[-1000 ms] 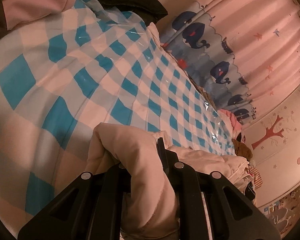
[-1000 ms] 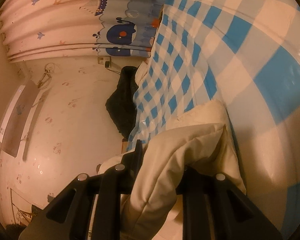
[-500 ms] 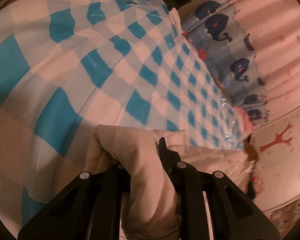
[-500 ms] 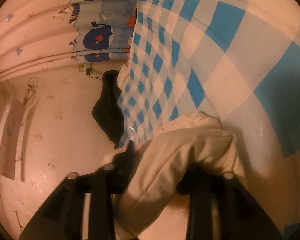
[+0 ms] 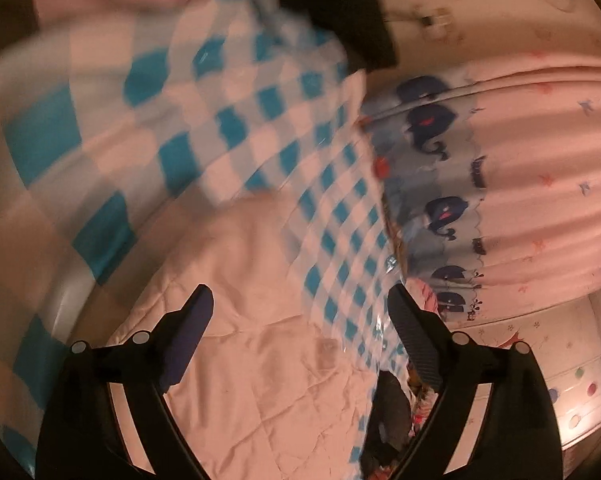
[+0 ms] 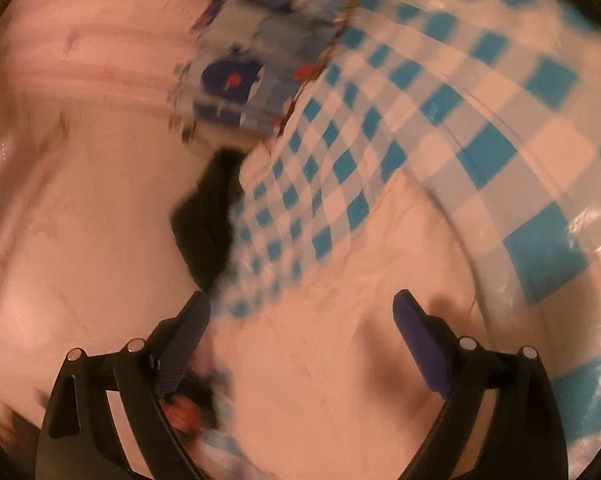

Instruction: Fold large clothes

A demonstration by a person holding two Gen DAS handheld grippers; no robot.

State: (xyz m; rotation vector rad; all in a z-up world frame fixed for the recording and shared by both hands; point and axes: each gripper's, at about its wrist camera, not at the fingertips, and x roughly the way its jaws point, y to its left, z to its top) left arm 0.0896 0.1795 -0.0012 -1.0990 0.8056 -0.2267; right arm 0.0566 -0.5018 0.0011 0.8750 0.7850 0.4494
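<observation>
Both grippers w/ jaws spread wide, nothing held: left gripper (image 5: 300,312) and right gripper (image 6: 302,316) hang above the cream quilted garment (image 5: 260,360). The garment lies flat on the blue-white checked sheet (image 5: 228,128), near the whale-print curtain (image 5: 452,184). Both views blurry.

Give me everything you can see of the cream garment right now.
The cream garment looks like soft, faintly quilted fabric, creased, lying spread on the blue-and-white checked sheet. Both views show it below the open tongs, left and right, which hold none of it. Its edges run out of frame; motion blur hides finer detail.
</observation>
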